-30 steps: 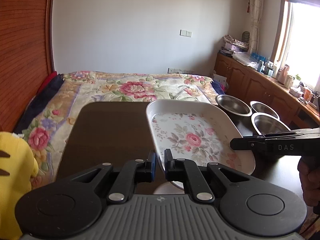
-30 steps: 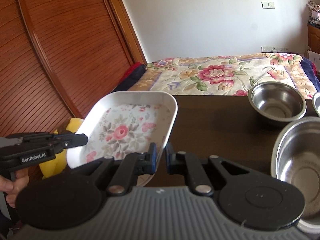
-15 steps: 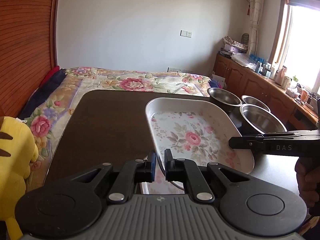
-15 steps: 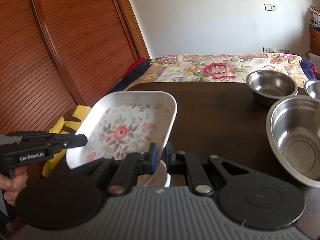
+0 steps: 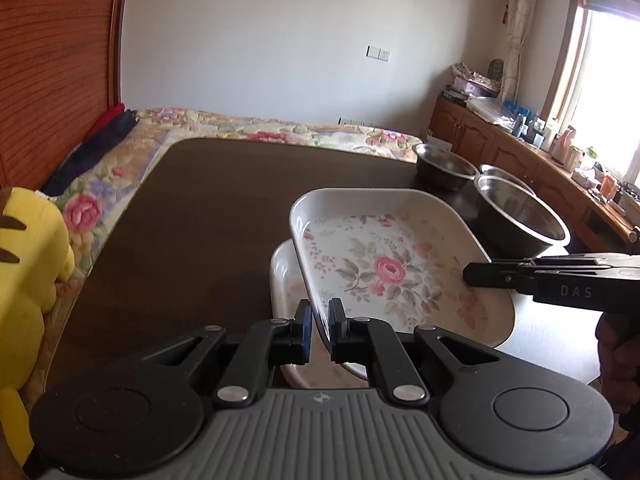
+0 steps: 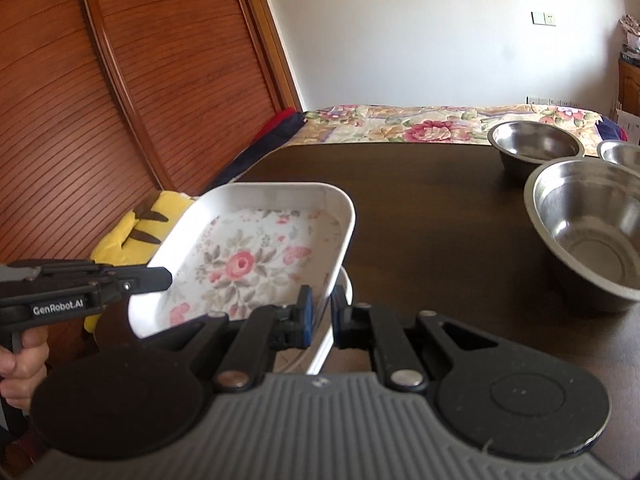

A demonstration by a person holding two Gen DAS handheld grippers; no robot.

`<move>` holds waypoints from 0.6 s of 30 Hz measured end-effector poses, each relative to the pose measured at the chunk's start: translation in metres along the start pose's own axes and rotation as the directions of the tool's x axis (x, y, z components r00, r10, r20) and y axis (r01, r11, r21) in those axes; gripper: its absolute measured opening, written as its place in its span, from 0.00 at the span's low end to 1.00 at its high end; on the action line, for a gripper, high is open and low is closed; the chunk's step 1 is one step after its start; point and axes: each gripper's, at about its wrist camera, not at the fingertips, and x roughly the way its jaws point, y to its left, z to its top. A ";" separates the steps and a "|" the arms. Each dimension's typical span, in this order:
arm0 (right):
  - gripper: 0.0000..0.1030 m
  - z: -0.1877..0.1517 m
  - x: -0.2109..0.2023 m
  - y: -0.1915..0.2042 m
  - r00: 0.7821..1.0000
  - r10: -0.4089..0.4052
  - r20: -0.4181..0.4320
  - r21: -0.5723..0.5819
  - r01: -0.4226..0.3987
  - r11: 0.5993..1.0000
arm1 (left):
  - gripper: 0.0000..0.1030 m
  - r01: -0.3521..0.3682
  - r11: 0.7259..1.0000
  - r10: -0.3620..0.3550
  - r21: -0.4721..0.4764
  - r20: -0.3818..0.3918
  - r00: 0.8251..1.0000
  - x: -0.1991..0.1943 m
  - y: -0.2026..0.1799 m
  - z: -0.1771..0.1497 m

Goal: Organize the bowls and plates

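A white rectangular plate with a rose pattern (image 5: 384, 268) (image 6: 248, 264) is held between both grippers, just above a second similar plate (image 5: 286, 276) (image 6: 347, 286) lying on the dark table (image 5: 208, 216). My left gripper (image 5: 319, 322) is shut on the plate's left rim. My right gripper (image 6: 321, 314) is shut on its right rim; it also shows in the left wrist view (image 5: 472, 274), and the left gripper shows in the right wrist view (image 6: 164, 278). Three steel bowls stand to the right: a large one (image 6: 588, 232) (image 5: 520, 216), a middle one (image 6: 536, 148) (image 5: 444, 164), a small one (image 6: 622, 152) (image 5: 502, 172).
A yellow plush toy (image 5: 28, 256) (image 6: 136, 228) sits off the table's left edge. A flowered bed (image 6: 432, 128) lies behind the table. A wooden sliding door (image 6: 100, 92) is at the left, low cabinets with clutter (image 5: 532, 148) at the right.
Both grippers have carried the plate down and toward the near table edge. It now hangs just over the second plate, which has come into view beneath it.
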 end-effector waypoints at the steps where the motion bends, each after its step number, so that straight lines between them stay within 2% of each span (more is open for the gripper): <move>1: 0.11 -0.001 -0.001 0.000 1.000 0.000 0.000 -0.002 0.000 1.000 | 0.09 -0.002 1.000 0.002 -0.001 -0.005 1.000 0.001 0.001 -0.001; 18: 0.12 -0.011 0.006 0.009 1.000 -0.011 -0.018 -0.042 0.011 0.999 | 0.08 -0.014 1.000 0.014 -0.023 -0.013 1.000 0.007 0.010 -0.003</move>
